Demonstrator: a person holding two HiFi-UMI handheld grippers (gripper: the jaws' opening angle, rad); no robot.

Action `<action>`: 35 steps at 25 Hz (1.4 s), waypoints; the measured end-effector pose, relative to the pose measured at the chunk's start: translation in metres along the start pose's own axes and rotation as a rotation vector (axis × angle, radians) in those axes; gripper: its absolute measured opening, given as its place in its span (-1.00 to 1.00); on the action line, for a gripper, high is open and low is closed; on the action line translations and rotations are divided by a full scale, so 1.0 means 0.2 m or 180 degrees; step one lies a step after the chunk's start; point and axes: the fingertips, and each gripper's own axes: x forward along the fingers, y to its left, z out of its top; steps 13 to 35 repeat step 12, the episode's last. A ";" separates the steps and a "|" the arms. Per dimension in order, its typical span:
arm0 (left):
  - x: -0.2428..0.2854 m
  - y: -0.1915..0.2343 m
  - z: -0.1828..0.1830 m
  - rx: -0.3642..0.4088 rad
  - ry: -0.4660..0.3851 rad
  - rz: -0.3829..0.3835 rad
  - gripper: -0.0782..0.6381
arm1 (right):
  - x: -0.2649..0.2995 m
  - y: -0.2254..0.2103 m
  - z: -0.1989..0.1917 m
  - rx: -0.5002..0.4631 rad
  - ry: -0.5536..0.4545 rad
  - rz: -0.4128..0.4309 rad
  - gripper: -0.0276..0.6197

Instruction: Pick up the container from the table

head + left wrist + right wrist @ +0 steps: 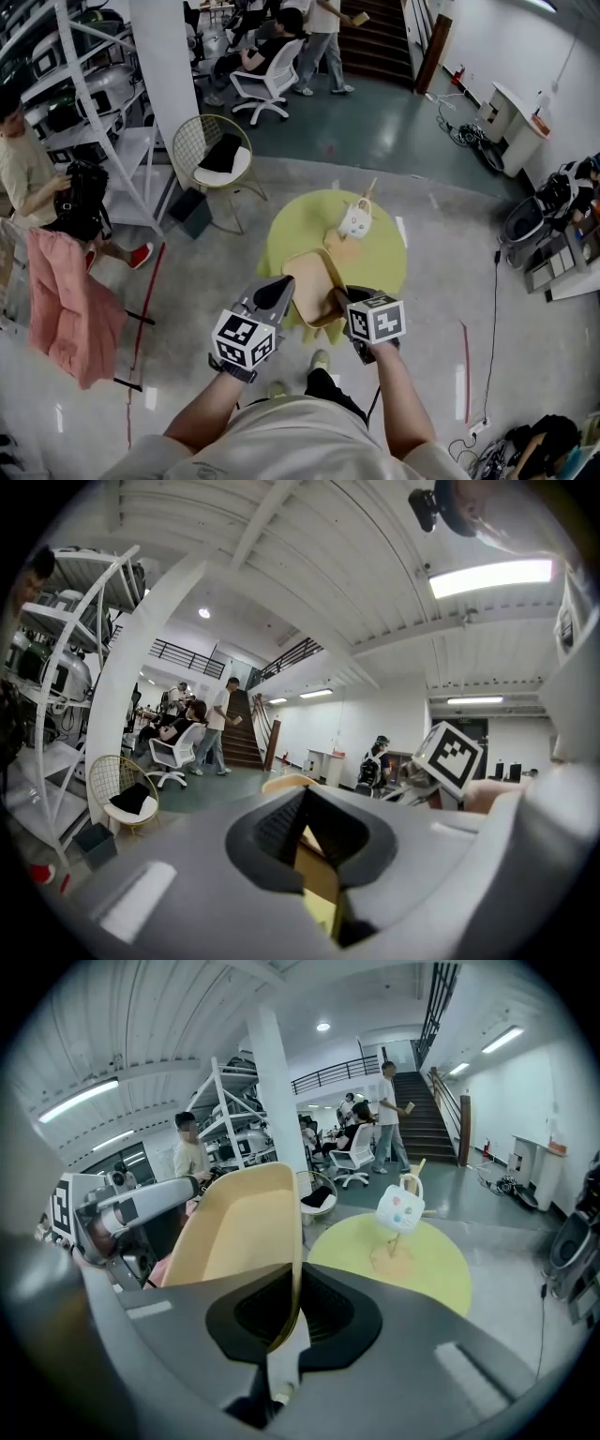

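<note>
Pickup looks essentially done: tan container (314,286) held up, apparently off yellow table (384,262), above its 6 o'clock edge. Right gripper (292,1321) clamped on container wall. Left gripper (314,850) seemingly pinching opposite rim, view cramped. Remaining: carry clear.

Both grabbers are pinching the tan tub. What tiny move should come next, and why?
Probably raise both grippers together a little, keeping the tub level. The right gripper pinches one wall, the left gripper the opposite side, so uneven lifting could twist it. The white cup sits on the yellow table beyond.
</note>
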 end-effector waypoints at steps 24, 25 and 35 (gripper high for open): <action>0.00 0.01 -0.02 -0.0005 0.0014 -0.0017 -0.76 | 0.02 0.02 0.00 0.0001 -0.0028 0.0009 -0.85; 0.00 0.01 -0.02 -0.0005 0.0014 -0.0017 -0.76 | 0.02 0.02 0.00 0.0001 -0.0028 0.0009 -0.85; 0.00 0.01 -0.02 -0.0005 0.0014 -0.0017 -0.76 | 0.02 0.02 0.00 0.0001 -0.0028 0.0009 -0.85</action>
